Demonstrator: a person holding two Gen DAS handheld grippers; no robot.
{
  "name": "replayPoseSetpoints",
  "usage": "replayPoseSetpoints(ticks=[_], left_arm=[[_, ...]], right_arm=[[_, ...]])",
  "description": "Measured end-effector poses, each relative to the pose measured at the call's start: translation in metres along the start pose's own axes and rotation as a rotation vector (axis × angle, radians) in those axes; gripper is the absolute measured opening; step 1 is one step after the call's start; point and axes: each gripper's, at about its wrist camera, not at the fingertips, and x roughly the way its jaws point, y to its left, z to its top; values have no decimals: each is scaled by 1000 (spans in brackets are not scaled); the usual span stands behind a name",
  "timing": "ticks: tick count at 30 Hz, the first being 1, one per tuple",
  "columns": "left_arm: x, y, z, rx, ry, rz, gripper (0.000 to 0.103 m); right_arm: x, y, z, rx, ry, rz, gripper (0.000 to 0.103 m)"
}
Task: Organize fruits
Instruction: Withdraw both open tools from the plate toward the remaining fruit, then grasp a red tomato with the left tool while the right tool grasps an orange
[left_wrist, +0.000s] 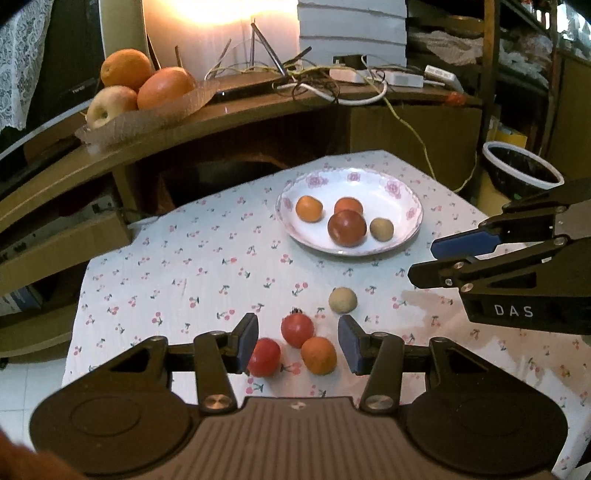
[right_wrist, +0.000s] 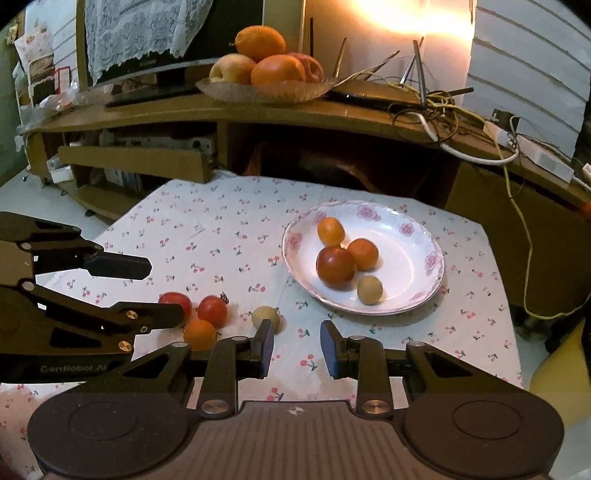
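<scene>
A white floral plate (left_wrist: 402, 195) (right_wrist: 413, 229) on the cherry-print cloth holds several small fruits: two orange ones, a dark red one (left_wrist: 346, 228) (right_wrist: 335, 267) and a tan one. Loose on the cloth lie two red tomatoes (left_wrist: 297, 329) (left_wrist: 263, 356), an orange fruit (left_wrist: 318, 355) (right_wrist: 200, 334) and a tan fruit (left_wrist: 342, 300) (right_wrist: 265, 316). My left gripper (left_wrist: 298, 343) is open, its fingers either side of the loose red and orange fruits. My right gripper (right_wrist: 297, 347) is open over bare cloth, just right of the tan fruit.
A wooden shelf behind the table carries a glass dish of large oranges and apples (right_wrist: 266, 90), a router and tangled cables (left_wrist: 314, 79). A bin with a black liner (left_wrist: 522, 171) stands on the floor at the right. The table's edges fall off left and right.
</scene>
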Motion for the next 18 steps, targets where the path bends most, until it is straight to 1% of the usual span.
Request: replayPoseSetpoints(ticks=[10,18], left_arm=[[17,2,-8,11,46,-3,53],[27,4,-11,20,66,-4,53]], right_arm=[[22,3,-8,-1,74,-11,31],[31,4,-8,0,102,-12,31]])
